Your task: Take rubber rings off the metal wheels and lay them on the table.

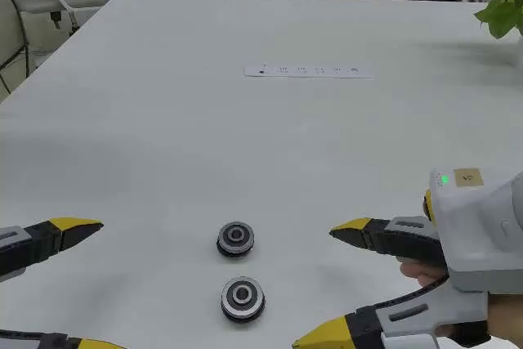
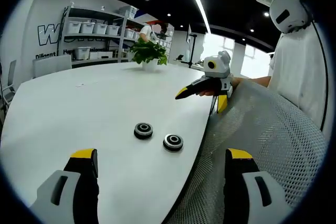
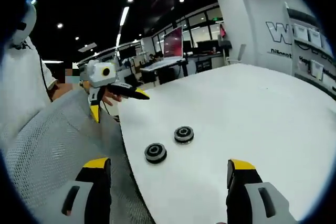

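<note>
Rubber rings [image 1: 221,242] show as dark bands, one around each of two metal wheels, and both look still seated. As far as I can judge, the task has not yet begun, and two rings are left to pull off and lay down.

The far wheel [image 1: 236,236] and the near wheel [image 1: 243,296] lie flat on the white tabletop [image 1: 163,136]. They are close together but not touching, near the edge where the person stands.

The left claw [image 1: 110,284] hangs to the left of the wheels and the right claw [image 1: 313,288] to their right. Each has its yellow-tipped jaws spread wide, grips nothing and is clear of both wheels. Each gripper view looks between its own parted jaws across the tabletop to the two wheels, with the other claw beyond them.

There is little readable writing:
- **Paper strip:** a paper strip [image 1: 308,71] lies well up the tabletop and carries a row of small dark marks, too small to read.
- **Sticker:** a tan sticker [image 1: 467,177] sits on the right gripper's housing beside a green light. Its print cannot be made out.
- **Wall lettering:** in the left gripper view the wall lettering [image 2: 47,34] starts with a big W before the shelving cuts it off. A smaller line beneath seems to begin "Diligent", though I cannot be sure.
</note>
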